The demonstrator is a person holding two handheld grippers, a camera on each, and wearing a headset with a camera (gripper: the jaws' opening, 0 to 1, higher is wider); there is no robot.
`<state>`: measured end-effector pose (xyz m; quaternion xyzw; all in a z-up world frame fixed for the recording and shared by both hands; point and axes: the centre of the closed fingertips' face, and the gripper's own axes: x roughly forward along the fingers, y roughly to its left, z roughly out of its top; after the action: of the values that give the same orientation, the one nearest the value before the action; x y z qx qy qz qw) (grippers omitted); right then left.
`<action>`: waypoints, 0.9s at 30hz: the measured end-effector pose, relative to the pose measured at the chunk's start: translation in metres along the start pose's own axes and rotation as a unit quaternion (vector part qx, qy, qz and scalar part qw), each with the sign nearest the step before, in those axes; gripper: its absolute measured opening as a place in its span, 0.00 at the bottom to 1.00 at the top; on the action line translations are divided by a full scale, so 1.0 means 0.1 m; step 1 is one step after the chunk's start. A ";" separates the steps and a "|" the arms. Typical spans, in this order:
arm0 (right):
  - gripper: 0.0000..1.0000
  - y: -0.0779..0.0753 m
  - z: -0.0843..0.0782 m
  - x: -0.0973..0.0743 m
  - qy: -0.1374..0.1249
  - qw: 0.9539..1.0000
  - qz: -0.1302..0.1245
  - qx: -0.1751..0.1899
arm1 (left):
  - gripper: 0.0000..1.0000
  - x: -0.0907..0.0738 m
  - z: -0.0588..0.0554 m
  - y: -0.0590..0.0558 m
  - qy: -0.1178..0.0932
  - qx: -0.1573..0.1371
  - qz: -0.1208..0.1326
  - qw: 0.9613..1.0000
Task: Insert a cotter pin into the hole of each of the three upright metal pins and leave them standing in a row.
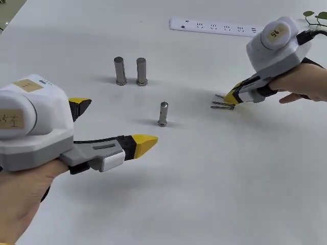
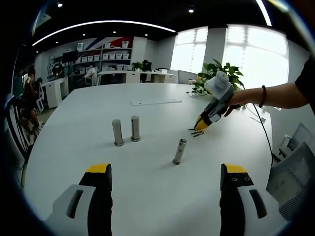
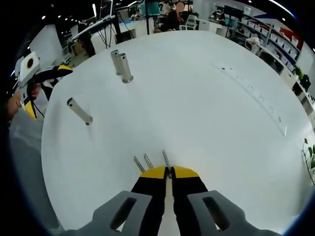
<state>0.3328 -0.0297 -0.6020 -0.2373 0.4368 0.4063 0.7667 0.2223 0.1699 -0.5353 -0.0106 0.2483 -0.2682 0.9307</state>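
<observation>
Three upright metal pins stand on the white table: two side by side (image 1: 120, 70) (image 1: 141, 71) and a third (image 1: 163, 114) nearer, also seen ahead of my left gripper (image 2: 180, 151). Cotter pins (image 1: 223, 105) lie on the table at the right. My right gripper (image 1: 232, 97) rests its tips on the table there, shut on one cotter pin (image 3: 166, 160); two loose cotter pins (image 3: 142, 162) lie just left of it. My left gripper (image 1: 115, 125) hovers open and empty at the near left, a short way from the third pin, its jaws wide apart (image 2: 166, 172).
A white power strip (image 1: 214, 26) lies along the far side of the table. A green plant (image 1: 317, 18) sits at the far right corner. Bare white tabletop (image 1: 204, 178) stretches between the grippers and the front edge.
</observation>
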 end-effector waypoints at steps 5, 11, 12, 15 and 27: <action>0.00 0.04 -0.01 -0.02 0.008 1.000 -0.004 -0.029 | 0.89 0.00 -0.01 0.00 0.002 0.000 0.000 1.000; 0.00 0.07 -0.01 -0.04 0.021 0.996 -0.012 -0.088 | 0.88 0.00 -0.01 0.00 0.003 0.000 -0.003 1.000; 0.00 0.04 -0.01 -0.02 0.024 0.994 -0.013 -0.103 | 0.87 0.00 -0.01 -0.01 0.003 0.000 -0.004 1.000; 0.00 -0.01 0.00 0.02 0.027 0.993 -0.014 -0.111 | 0.86 0.00 0.00 -0.01 0.003 0.000 -0.006 1.000; 0.00 -0.02 0.11 0.01 0.002 0.990 -0.012 -0.141 | 0.79 0.00 0.05 -0.06 -0.002 0.004 -0.019 1.000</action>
<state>0.3394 -0.0225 -0.5971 -0.3493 0.3735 0.4541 0.7296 0.2217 0.1639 -0.5301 -0.0117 0.2455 -0.2869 0.9259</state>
